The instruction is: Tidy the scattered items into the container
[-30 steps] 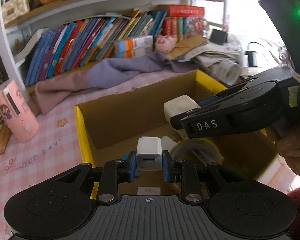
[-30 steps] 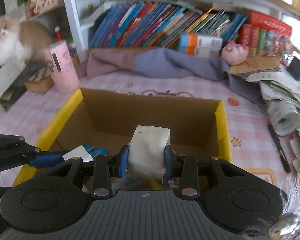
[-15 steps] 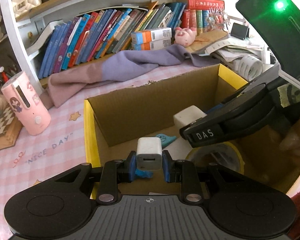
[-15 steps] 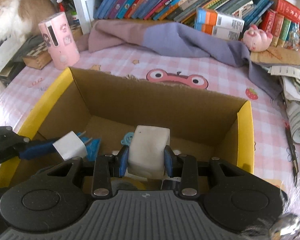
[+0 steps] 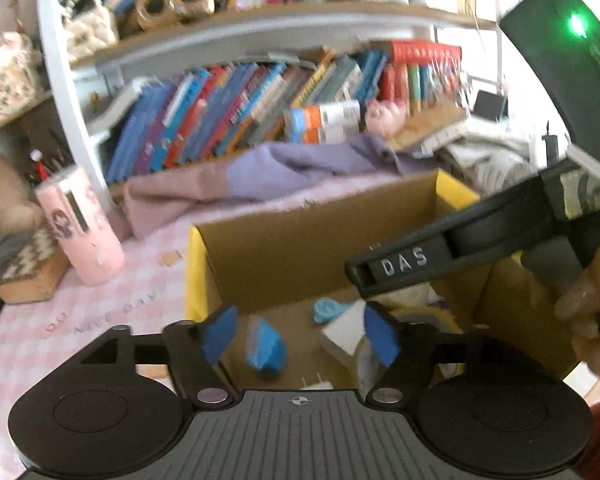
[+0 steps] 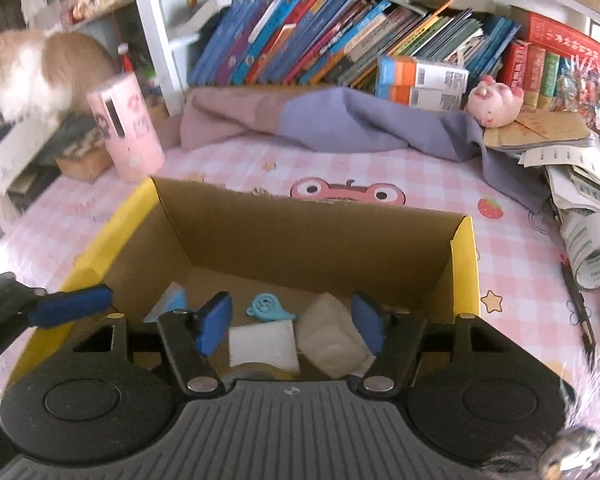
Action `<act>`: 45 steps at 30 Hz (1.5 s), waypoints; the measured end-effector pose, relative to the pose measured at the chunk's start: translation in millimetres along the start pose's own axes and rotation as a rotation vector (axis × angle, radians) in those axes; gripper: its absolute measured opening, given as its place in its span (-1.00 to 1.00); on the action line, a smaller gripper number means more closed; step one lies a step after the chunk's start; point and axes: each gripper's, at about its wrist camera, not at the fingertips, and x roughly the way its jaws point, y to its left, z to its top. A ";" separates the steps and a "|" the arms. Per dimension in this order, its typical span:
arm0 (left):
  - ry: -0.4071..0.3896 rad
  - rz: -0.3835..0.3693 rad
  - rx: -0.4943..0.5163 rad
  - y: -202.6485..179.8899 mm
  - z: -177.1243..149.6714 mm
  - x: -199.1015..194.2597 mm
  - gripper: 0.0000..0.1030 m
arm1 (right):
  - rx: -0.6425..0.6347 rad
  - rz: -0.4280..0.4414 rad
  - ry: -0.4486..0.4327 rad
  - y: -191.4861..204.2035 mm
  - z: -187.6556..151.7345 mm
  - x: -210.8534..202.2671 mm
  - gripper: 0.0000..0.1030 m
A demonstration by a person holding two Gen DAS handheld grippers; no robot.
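A cardboard box with yellow rims stands on the pink checked cloth. My left gripper hangs over its near left part, jaws opening, nothing between the blue pads. The white charger lies just below it, prongs showing. My right gripper is over the box too, jaws opening and empty; its black finger crosses the left wrist view. On the box floor lie an off-white block, a white square piece, a teal charm and a blue item.
A pink tumbler stands left of the box and a purple cloth lies behind it, below a shelf of books. A cat sits at the far left. Rolled papers and a pen lie to the right.
Both grippers have opened. The left let go of the white charger and the right let go of the off-white block; both pieces now lie in the box.
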 end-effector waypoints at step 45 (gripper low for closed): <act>-0.109 0.115 -0.092 80.1 -62.9 -106.9 0.88 | 0.059 -0.182 -0.231 93.0 -65.1 -95.7 0.72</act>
